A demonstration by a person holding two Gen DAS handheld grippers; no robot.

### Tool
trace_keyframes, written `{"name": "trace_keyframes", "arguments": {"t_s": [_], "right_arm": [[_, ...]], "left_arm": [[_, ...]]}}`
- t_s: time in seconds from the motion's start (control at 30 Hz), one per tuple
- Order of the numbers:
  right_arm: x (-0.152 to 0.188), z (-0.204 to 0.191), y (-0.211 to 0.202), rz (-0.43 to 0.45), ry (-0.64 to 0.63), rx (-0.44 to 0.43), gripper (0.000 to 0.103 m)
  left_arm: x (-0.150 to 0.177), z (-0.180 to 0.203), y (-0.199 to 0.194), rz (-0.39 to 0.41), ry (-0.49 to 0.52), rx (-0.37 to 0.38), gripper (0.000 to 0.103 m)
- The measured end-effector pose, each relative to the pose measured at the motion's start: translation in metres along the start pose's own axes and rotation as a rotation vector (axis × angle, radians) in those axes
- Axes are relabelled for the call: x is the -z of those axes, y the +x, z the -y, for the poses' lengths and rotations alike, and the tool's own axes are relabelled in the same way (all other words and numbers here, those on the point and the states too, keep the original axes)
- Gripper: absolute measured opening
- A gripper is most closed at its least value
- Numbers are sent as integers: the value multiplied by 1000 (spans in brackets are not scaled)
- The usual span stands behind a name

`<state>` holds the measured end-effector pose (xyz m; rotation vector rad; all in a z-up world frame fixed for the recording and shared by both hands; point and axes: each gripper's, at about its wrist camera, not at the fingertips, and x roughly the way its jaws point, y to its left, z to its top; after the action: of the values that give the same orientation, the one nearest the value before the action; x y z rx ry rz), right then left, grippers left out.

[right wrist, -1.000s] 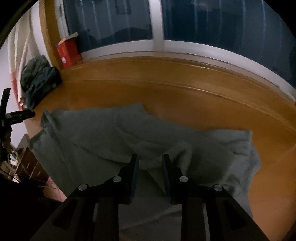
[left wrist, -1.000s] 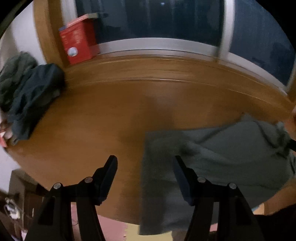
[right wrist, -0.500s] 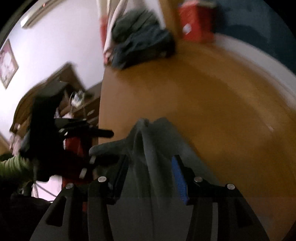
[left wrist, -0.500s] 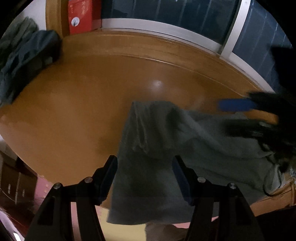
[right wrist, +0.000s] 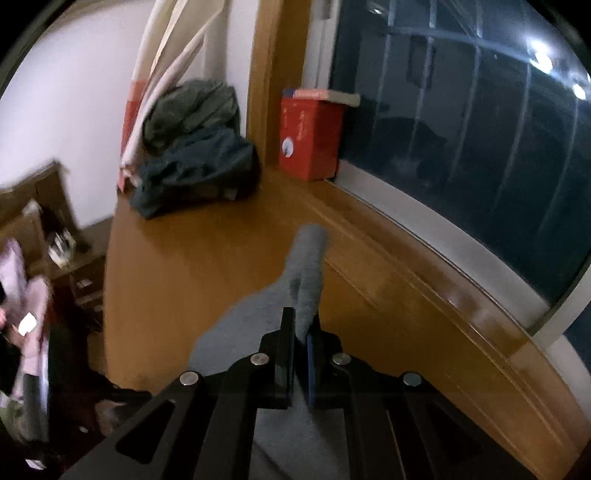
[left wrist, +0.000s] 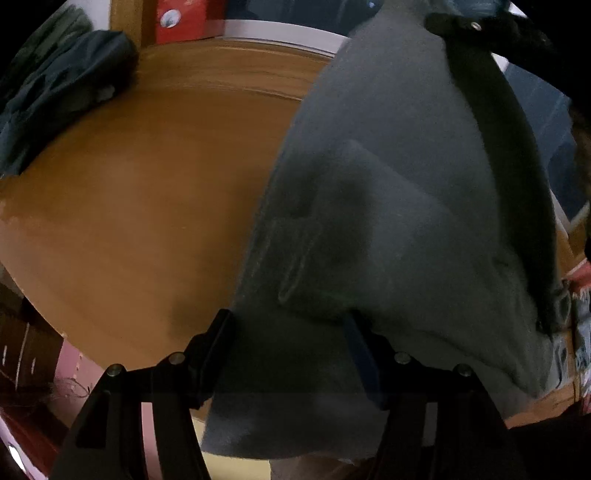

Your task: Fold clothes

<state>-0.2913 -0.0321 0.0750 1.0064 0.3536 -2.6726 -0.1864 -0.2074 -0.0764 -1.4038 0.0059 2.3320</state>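
A grey garment (left wrist: 388, 221) hangs lifted over the right side of a round wooden table (left wrist: 147, 203); its lower edge drapes over the table's near rim. My right gripper (right wrist: 301, 325) is shut on a fold of the grey garment (right wrist: 306, 266) and holds it up high; it shows at the top of the left wrist view (left wrist: 476, 26). My left gripper (left wrist: 288, 328) is open, its fingers on either side of the garment's lower part, with cloth between them.
A pile of dark clothes (right wrist: 195, 162) lies at the table's far left by the wall, also in the left wrist view (left wrist: 62, 77). A red box (right wrist: 310, 136) stands by the dark window (right wrist: 461, 129). Wooden furniture (right wrist: 44, 229) stands left of the table.
My right gripper has shut on the garment and lifted it high off the table. My left gripper has moved in low around the garment's lower part, still open.
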Motion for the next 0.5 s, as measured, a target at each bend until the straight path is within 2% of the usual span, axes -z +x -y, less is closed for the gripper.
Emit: {"name": "trace_keyframes", "arguments": {"t_s": [0.13,0.23,0.3,0.37,0.4,0.5], "right_arm": [[45,-49,52,-144,-62,-62,6],[70,-72,75,-185,-74,-70,15],[72,-70,71,-143,-29,-60,17],[64,-57,62,-76,10,-72,13],[59,-47,56,-45,29,-81,12],[39,-12,47,-28,96,-125,8]], "left_arm": [[0,-13,-1,5,-48,4,59],[0,-22,-4,2,-75,-12,58],[5,-24,-8,6,-70,-46,59],[7,-26,-11,-8,-87,-34,59],[5,-26,-16,-1,-98,-20,59],[-8,-25,-30,44,-107,50,59]]}}
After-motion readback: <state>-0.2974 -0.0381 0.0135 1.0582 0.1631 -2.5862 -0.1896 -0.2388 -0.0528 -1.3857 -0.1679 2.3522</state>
